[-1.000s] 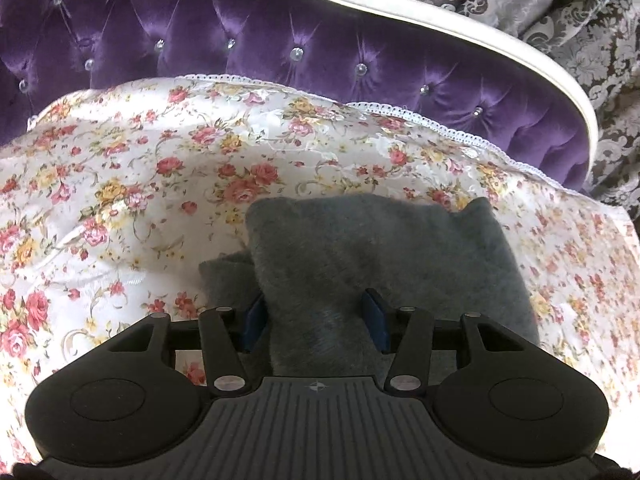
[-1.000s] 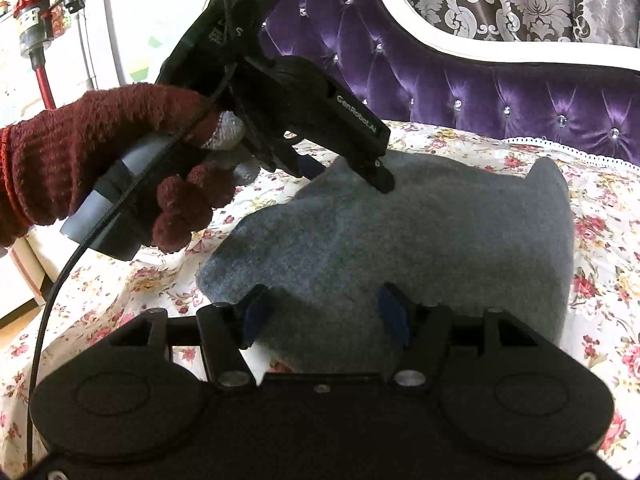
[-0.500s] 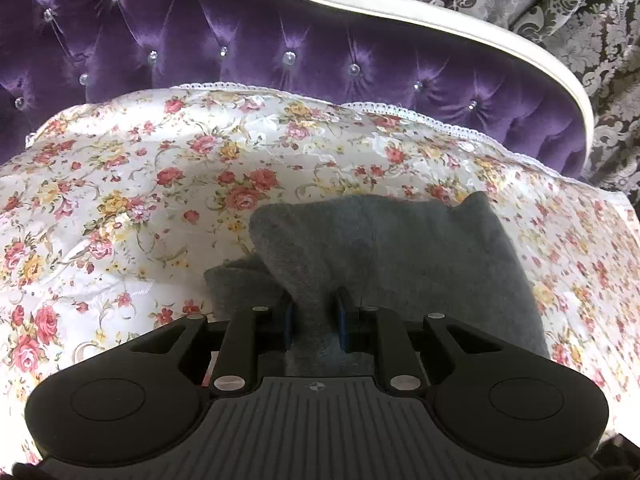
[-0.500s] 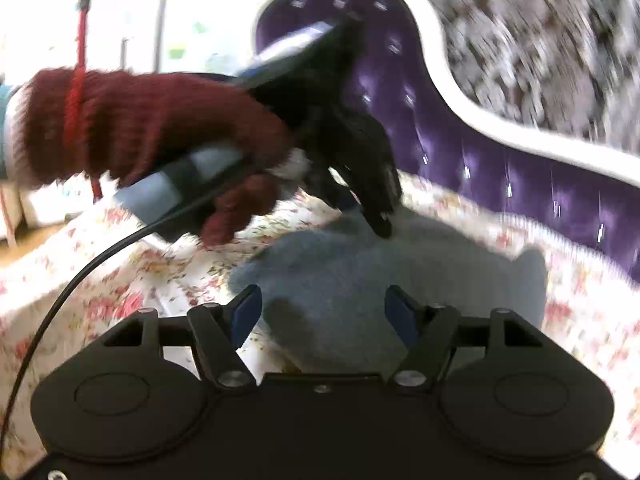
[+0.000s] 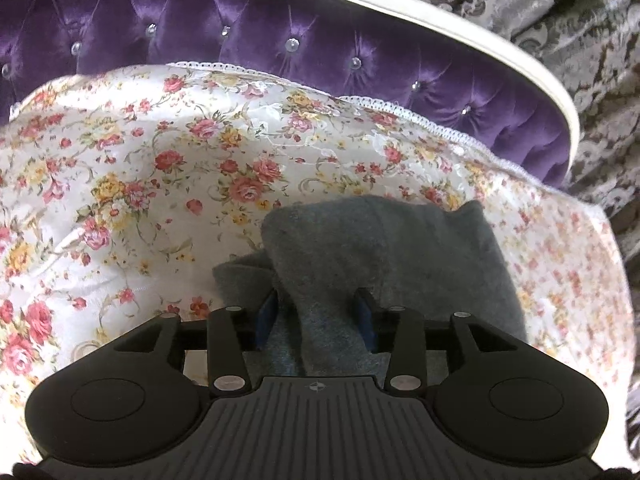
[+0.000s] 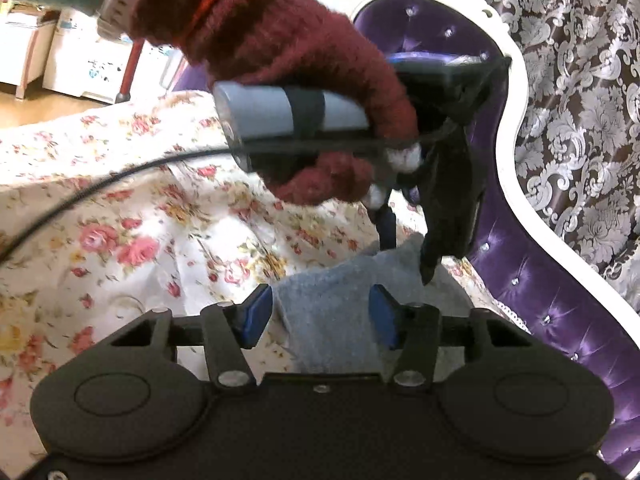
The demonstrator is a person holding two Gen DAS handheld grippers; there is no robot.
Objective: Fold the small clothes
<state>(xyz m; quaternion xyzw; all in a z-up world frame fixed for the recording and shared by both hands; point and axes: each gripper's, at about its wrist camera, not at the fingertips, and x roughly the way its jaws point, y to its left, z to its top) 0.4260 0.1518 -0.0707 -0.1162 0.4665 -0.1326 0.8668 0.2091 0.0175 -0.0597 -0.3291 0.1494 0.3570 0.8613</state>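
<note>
Between the blue pads of the left gripper (image 5: pixel 316 314) lies a raised ridge of the grey knit garment (image 5: pixel 400 256), folded over on the flowered bedspread (image 5: pixel 140 168); the jaws have just been opening and stand part-way apart, the pads not clearly pressing the cloth. Nearer, the right gripper (image 6: pixel 320 316) straddles the garment's close edge, its jaws just closing but not yet pinching. To fold well, seat both grips deep on the edge, lift together, and keep the fold square. Beyond is the purple headboard (image 5: pixel 280 32).
</note>
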